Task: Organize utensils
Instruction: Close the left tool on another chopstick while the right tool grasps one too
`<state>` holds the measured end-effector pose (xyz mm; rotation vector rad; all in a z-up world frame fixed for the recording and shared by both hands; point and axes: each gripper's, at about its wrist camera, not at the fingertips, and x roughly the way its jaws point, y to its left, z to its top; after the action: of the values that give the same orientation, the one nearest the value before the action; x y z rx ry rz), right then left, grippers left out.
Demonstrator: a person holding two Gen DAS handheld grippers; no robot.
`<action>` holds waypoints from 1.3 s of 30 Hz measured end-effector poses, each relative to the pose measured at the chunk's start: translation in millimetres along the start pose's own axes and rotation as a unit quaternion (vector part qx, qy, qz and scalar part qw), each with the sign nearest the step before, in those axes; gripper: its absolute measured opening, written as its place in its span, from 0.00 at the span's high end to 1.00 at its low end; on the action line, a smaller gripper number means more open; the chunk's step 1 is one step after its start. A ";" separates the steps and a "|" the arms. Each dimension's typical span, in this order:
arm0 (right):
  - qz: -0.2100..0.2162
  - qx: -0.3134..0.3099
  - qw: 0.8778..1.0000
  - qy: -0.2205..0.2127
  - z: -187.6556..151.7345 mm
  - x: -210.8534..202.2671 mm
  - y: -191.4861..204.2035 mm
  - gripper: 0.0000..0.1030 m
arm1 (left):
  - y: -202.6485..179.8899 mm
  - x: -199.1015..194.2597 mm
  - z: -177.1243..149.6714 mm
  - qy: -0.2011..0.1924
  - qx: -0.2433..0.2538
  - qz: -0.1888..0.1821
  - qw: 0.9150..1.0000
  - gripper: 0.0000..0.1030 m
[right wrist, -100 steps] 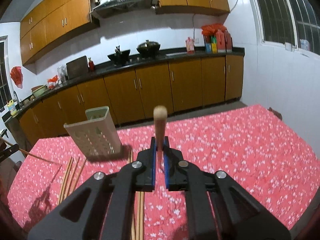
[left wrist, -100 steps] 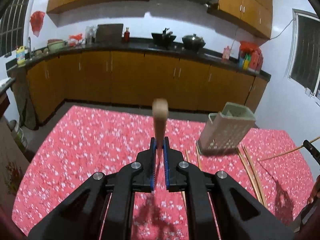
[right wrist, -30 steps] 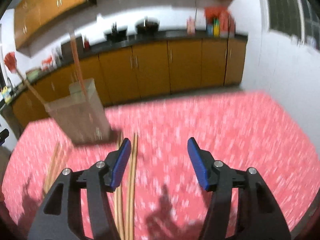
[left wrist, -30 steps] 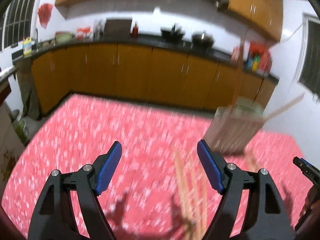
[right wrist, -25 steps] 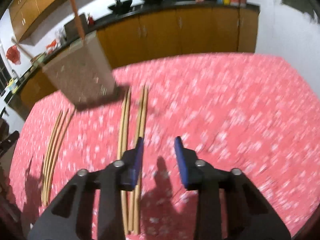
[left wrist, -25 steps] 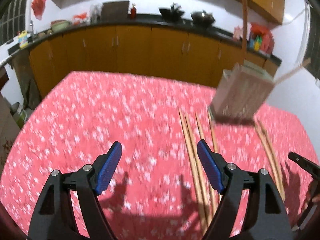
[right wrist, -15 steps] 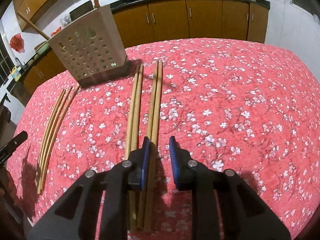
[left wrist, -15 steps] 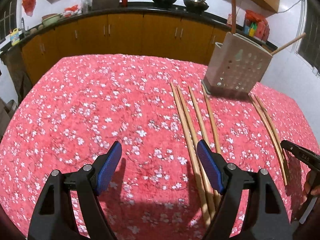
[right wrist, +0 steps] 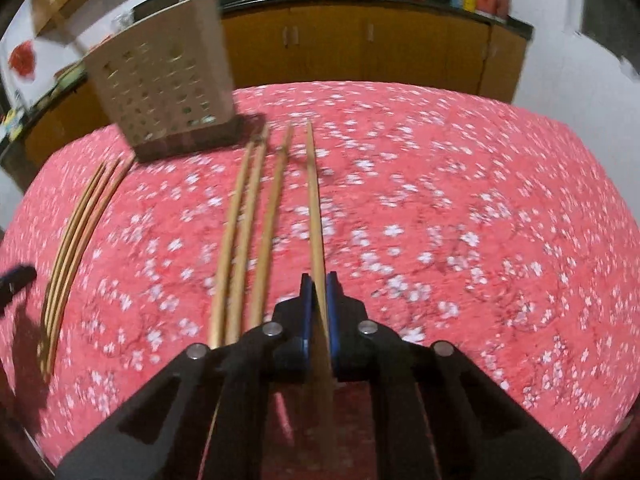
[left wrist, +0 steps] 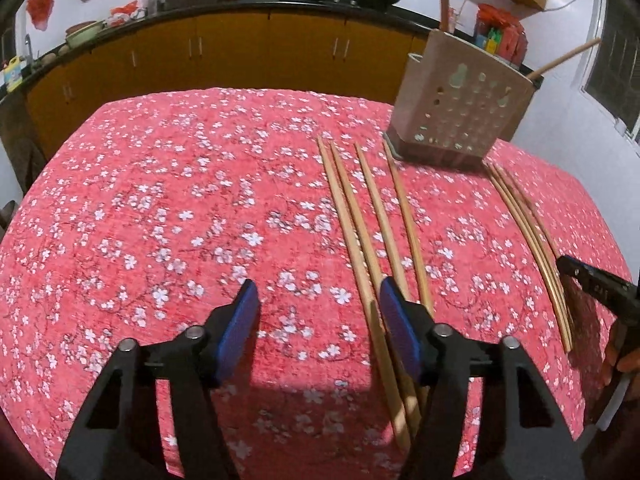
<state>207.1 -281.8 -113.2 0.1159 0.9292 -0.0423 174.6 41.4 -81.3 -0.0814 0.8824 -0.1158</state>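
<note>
Several long wooden chopsticks lie side by side on the red flowered tablecloth; a second bundle lies further right. A beige perforated utensil holder stands behind them with two sticks in it. My left gripper is open, low over the cloth, its right finger over the near ends of the chopsticks. My right gripper is shut on the rightmost chopstick of the middle group. The holder is at the far left in the right wrist view.
Wooden kitchen cabinets with a dark counter, woks and bottles run behind the table. The thinner bundle lies left in the right wrist view. The other gripper's tip shows at the right edge of the left wrist view.
Both grippers dropped their sticks into the holder, opened and came down to the table. My right gripper has closed on the rightmost chopstick; the left has narrowed slightly and moved lower.
</note>
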 end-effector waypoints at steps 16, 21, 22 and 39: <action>-0.001 -0.012 1.000 0.000 -2.6 -3.6 1.5 0.91 | -19.7 11.2 -10.8 0.021 0.038 0.010 0.999 0.71; -0.002 -0.017 1.000 -0.003 -5.3 -5.3 4.4 0.90 | -19.1 14.3 -10.5 0.017 0.038 0.023 0.999 0.85; -0.002 -0.018 1.000 -0.004 -5.0 -5.3 4.4 0.90 | -18.3 14.1 -10.8 0.016 0.036 0.025 0.999 0.89; -0.022 0.010 0.999 -0.027 4.6 4.5 -22.0 0.92 | 25.5 26.6 10.8 -0.003 0.002 0.037 0.999 0.92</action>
<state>211.5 -304.2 -115.8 0.1129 0.8775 -0.0953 201.5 63.3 -97.8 -0.0456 0.8787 -0.0480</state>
